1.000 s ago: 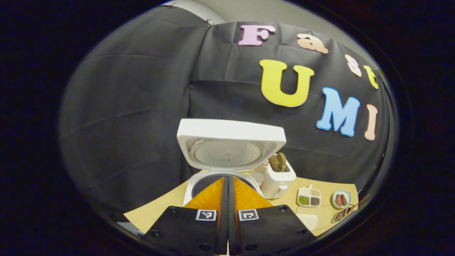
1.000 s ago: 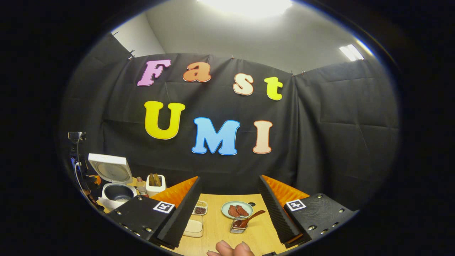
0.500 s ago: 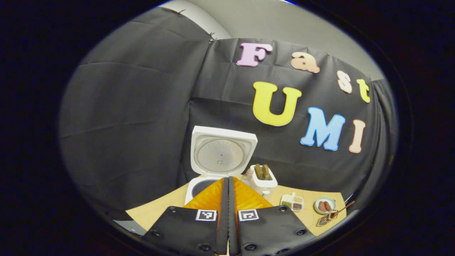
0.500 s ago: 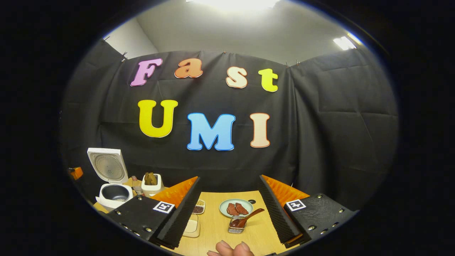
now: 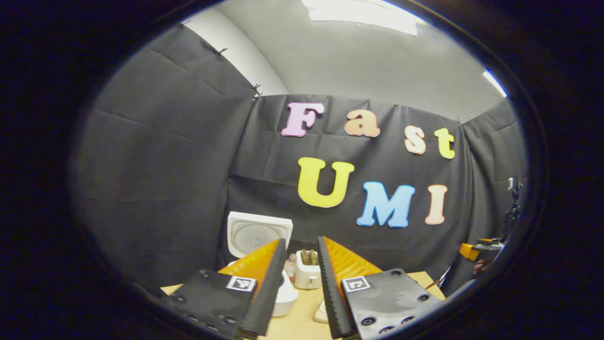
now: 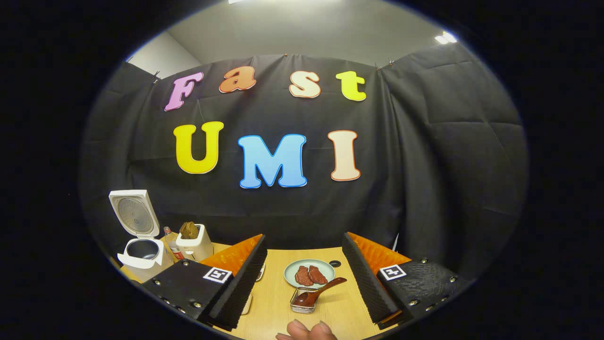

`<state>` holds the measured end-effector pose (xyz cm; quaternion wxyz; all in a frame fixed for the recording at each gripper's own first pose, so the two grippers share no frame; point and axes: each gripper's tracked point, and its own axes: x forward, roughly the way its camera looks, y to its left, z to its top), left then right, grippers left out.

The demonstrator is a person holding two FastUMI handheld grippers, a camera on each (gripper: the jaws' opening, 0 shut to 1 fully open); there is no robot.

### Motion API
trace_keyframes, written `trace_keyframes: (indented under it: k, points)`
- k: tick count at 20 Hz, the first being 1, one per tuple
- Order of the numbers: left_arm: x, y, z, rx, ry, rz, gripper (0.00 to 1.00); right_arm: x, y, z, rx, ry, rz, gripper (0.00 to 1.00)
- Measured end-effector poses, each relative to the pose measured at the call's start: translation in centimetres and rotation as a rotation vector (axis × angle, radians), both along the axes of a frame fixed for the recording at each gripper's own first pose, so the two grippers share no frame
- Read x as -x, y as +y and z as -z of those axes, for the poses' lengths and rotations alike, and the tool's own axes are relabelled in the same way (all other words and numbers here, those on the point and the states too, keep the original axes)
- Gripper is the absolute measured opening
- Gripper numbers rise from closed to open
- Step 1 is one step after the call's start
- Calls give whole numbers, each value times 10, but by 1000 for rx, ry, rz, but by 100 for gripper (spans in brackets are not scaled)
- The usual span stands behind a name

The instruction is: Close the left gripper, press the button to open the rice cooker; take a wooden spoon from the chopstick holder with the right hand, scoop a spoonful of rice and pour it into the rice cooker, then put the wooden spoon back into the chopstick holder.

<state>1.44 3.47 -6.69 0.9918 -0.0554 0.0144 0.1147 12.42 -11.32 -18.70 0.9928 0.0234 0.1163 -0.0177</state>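
The white rice cooker [image 5: 287, 296] stands at the table's back left with its lid [image 5: 257, 233] raised; the left finger hides part of its body. My left gripper [image 5: 302, 241] is held back from it, open, with nothing between the jaws. Beside the cooker the white chopstick holder [image 5: 306, 276] carries wooden spoons [image 5: 309, 256]. In the right gripper view the cooker [image 6: 141, 251] and the chopstick holder [image 6: 196, 244] sit far left. My right gripper [image 6: 303, 238] is open over the table, empty. A dark wooden spoon [image 6: 321, 290] rests in a small wire rack [image 6: 303, 304].
A plate [image 6: 309, 274] with meat pieces lies mid-table beyond the rack. A small bottle [image 6: 170, 242] stands between cooker and holder. A pale dish [image 6: 247, 304] is partly hidden behind the right gripper's left finger. A thumb [image 6: 306, 330] shows at the bottom edge.
My left gripper has drawn back and up from the open cooker, and its jaws have gone from shut to open. The right gripper stayed open and shifted only slightly.
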Motion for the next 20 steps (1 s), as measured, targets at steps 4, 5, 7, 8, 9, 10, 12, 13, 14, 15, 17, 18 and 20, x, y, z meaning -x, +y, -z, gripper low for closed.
trace_keyframes:
  k: [4, 5, 7, 8, 9, 10, 12, 13, 14, 15, 17, 18, 20]
  points:
    - [25, -11, -3, -66, 18, -76, 79, -21, -25, 40, -12, 30, -13, 98]
    - [27, -18, -6, -72, 15, -73, 82, -26, -31, 49, -14, 30, -12, 98]
    - [32, -28, -9, -79, 12, -69, 88, -38, -43, 73, -25, 43, 0, 98]
    - [34, -28, -8, -81, 16, -71, 92, -46, -49, 88, -34, 58, 9, 98]
    - [37, -30, -8, -81, 20, -73, 95, -52, -53, 105, -42, 76, 18, 98]
    - [38, -33, -8, -83, 22, -70, 92, -59, -55, 121, -56, 93, 23, 98]
    - [43, -35, -9, -91, 25, -67, 93, -70, -56, 153, -71, 114, 28, 98]
    - [43, -37, -6, -92, 37, -60, 97, -75, -54, 171, -69, 124, 23, 98]
    - [46, -38, 1, -95, 59, -57, 96, -80, -54, 187, -75, 132, 19, 98]
    - [49, -38, 7, -99, 83, -59, 95, -83, -57, 203, -97, 149, 31, 98]
    - [52, -38, 11, -99, 116, -66, 93, -91, -70, 225, -139, 155, 84, 98]
    - [54, -40, 12, -95, 121, -67, 93, -96, -75, 235, -151, 159, 104, 98]
    - [56, -44, 14, -95, 132, -63, 93, -105, -75, 259, -213, 207, 122, 98]
